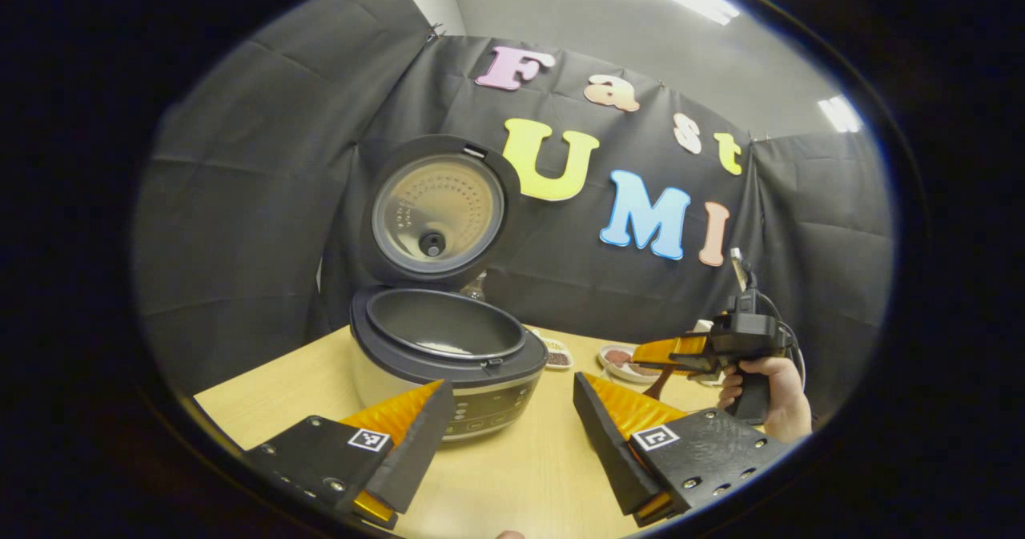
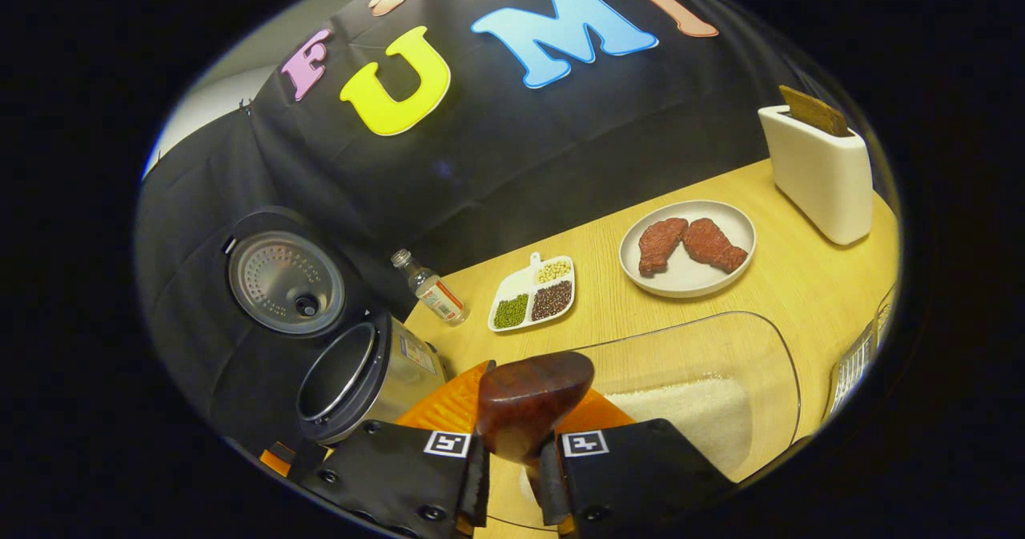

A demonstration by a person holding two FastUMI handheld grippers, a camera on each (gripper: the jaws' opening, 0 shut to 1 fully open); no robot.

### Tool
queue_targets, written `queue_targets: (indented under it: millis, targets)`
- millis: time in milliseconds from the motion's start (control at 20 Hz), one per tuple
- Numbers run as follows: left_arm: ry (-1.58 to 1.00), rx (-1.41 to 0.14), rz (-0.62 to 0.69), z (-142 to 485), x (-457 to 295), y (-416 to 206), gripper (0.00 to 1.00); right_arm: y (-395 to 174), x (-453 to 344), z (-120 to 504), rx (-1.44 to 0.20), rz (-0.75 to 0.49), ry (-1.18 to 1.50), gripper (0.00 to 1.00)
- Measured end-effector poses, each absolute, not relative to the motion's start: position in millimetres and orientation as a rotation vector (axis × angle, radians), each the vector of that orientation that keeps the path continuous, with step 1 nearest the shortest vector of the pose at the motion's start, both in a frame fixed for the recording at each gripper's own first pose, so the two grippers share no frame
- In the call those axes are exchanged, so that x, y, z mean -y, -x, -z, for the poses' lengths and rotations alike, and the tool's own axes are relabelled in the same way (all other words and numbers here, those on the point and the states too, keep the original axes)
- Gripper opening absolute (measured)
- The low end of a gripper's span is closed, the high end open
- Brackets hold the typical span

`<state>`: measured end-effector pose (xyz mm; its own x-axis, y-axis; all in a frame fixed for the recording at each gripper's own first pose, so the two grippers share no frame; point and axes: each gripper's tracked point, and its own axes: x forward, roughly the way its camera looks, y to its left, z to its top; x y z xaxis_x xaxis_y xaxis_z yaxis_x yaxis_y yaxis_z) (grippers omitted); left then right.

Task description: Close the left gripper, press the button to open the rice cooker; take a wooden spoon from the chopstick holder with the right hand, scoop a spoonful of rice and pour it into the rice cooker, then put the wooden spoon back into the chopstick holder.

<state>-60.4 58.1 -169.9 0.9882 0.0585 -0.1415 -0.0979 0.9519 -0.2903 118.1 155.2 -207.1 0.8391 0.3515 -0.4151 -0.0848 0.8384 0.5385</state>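
Note:
The rice cooker (image 1: pixel 448 363) stands on the wooden table with its lid (image 1: pixel 436 215) raised and its dark inner pot bare. My left gripper (image 1: pixel 510 399) is open just in front of the cooker's control panel, holding nothing. My right gripper (image 2: pixel 524 423) is shut on the dark wooden spoon (image 2: pixel 528 399), whose bowl sticks out past the fingertips. Below the spoon is a clear container with white rice (image 2: pixel 705 423). The cooker (image 2: pixel 352 379) lies to the left of the spoon. In the left gripper view, a hand holds the right gripper (image 1: pixel 681 352) to the right of the cooker.
Behind the rice container are a small bottle (image 2: pixel 428 291), a divided dish of beans (image 2: pixel 535 292) and a plate (image 2: pixel 689 279) with two pieces of meat. A white box-shaped holder (image 2: pixel 817 170) stands at the far right. A wire rack (image 2: pixel 861 359) shows at the right edge.

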Motion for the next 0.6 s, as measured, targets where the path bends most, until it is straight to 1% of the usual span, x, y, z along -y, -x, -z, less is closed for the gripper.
queue_targets:
  millis: [100,300,600]
  targets:
    - [0.302,-0.134,-0.087,170.7,-61.2,60.7,0.92,-119.4,-152.0,207.2,-0.537,-0.234,-0.592,0.27]
    - [0.306,-0.135,-0.095,170.3,-65.0,61.4,0.93,-116.9,-141.4,211.9,-0.565,-0.218,-0.705,0.27]
    - [0.297,-0.127,-0.098,170.2,-62.4,57.6,0.94,-114.4,-120.0,205.0,-0.559,-0.201,-0.863,0.27]
